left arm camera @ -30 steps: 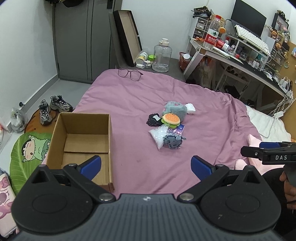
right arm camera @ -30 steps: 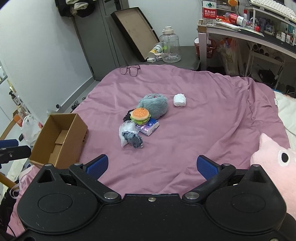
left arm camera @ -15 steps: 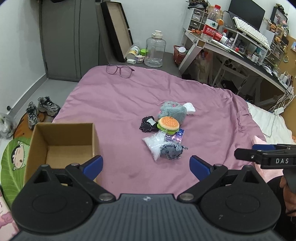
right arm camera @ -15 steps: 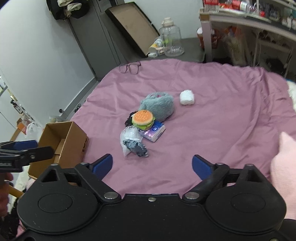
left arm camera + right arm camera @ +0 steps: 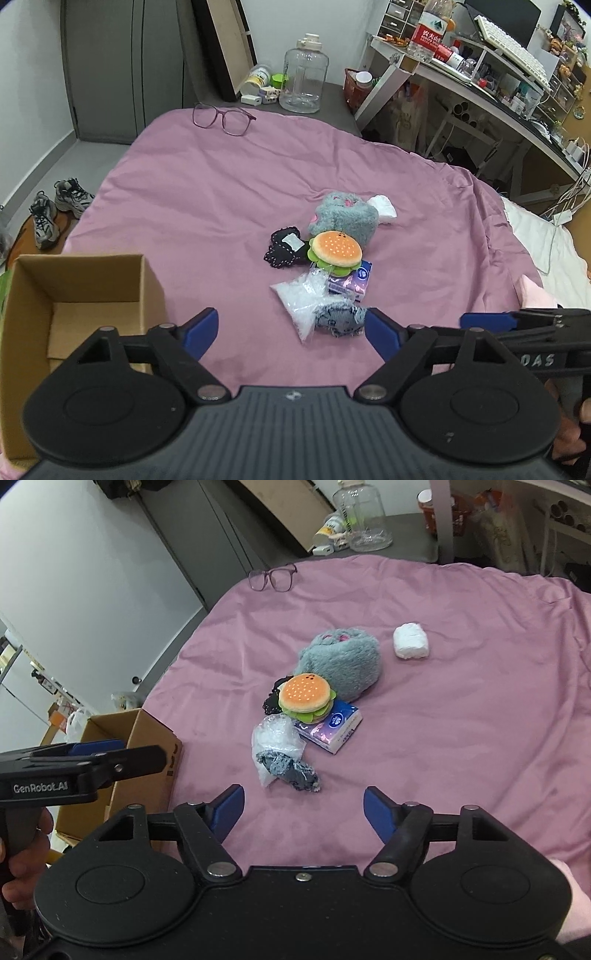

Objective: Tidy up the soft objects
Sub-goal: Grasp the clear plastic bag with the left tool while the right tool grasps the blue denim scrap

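Note:
A pile of soft things lies mid-bed: a hamburger plush, a grey furry plush, a black fabric piece, a tissue pack, a clear plastic bag with a grey cloth, and a white bundle. An open cardboard box stands at the bed's left edge. My left gripper is open and empty, just short of the pile. My right gripper is open and empty, near the grey cloth.
Purple glasses lie at the bed's far edge. A big clear jug stands beyond. A cluttered desk is at the right. Shoes are on the floor at the left. A pink plush lies at the right.
Both grippers have moved forward toward the pile, which now looms larger. The box has slid toward the left edge of the left wrist view. Both grippers remain open.

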Demonstrator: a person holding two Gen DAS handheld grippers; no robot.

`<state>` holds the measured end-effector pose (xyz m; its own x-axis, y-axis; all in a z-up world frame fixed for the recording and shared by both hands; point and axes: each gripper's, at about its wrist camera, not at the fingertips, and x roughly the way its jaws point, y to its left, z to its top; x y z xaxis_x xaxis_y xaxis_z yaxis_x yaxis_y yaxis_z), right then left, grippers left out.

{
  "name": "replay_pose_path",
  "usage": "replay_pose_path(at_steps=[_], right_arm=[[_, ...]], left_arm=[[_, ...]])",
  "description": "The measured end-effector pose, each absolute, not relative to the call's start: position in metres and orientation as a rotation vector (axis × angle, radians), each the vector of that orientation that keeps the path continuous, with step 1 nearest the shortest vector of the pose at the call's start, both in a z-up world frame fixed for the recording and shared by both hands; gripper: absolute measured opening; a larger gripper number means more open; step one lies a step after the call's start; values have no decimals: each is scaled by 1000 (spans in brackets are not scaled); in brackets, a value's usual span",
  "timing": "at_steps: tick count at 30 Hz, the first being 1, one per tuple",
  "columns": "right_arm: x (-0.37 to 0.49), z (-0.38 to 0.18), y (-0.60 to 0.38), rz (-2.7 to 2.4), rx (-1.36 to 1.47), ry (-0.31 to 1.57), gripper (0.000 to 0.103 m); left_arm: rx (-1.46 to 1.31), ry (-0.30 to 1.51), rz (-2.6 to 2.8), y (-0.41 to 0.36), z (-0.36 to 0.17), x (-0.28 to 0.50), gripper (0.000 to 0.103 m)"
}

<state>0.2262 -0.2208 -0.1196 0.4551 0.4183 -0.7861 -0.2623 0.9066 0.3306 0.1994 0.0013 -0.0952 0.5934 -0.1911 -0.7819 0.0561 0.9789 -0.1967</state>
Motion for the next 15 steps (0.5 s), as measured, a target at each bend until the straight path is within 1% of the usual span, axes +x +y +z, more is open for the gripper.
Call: replay_pose_path(at_steps=[4,6,9,15], right_arm=[[240,-133,-213,442,150,1031,67],[247,-141,-210,451,143,1042,67],[256,-153,-203,470,124,1064,62],[274,-176,-186,505,70,1090,59]], left_arm=[[-181,959,-148,-1,-109,218,76],[-191,972,-154,-3,-116,228,70],[-205,995,-154,-6,-128,243,68],[-243,1053,-157,-13,-153,270,68]])
